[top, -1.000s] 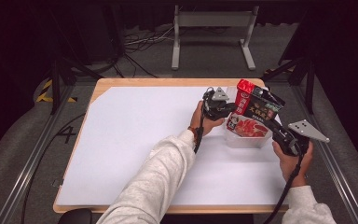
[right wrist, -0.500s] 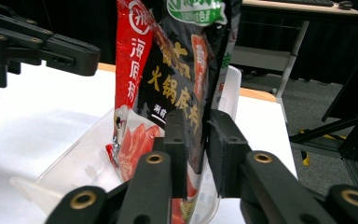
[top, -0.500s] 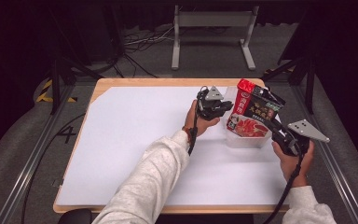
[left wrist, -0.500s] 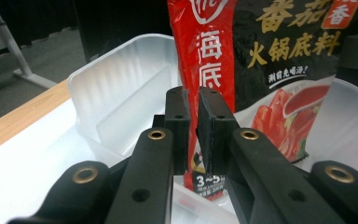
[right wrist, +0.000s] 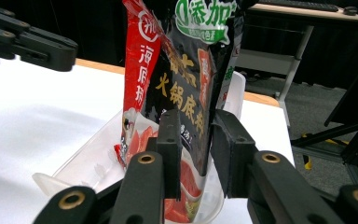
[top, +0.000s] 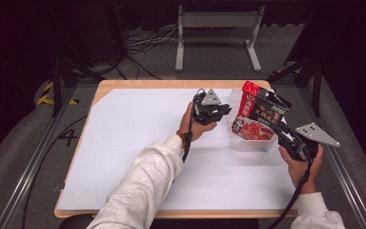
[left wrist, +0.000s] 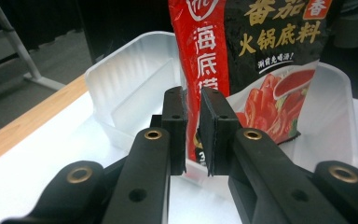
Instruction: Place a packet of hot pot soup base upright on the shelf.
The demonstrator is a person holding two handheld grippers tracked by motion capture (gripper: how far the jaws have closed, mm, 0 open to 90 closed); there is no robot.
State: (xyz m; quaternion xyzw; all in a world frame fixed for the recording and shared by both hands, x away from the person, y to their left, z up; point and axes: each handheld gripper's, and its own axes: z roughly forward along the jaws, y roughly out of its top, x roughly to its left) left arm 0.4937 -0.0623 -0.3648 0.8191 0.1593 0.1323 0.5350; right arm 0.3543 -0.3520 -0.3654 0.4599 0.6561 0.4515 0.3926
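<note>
Standing in a clear plastic tray [top: 254,143] at the right of the white tabletop [top: 138,143], a red-and-black sauce packet [top: 258,117] is leaning upright in the high view; the left gripper [top: 225,109] is hovering just beside the tray, and the right gripper [top: 279,130] is reaching the packet from the near right.

In the left gripper view, the fingers [left wrist: 177,126] are sitting almost together with nothing between them, pointing at the packet [left wrist: 261,60] and the tray [left wrist: 126,79].

In the right gripper view, the fingers [right wrist: 170,140] have just been opening; they are standing slightly apart with the packet's [right wrist: 182,84] lower edge between them, and pressing is hard to tell. The tray [right wrist: 88,163] is lying below.

The packet seems to be getting set into the tray. Next, the right gripper should probably let go fully and back off without tipping the packet.
</note>
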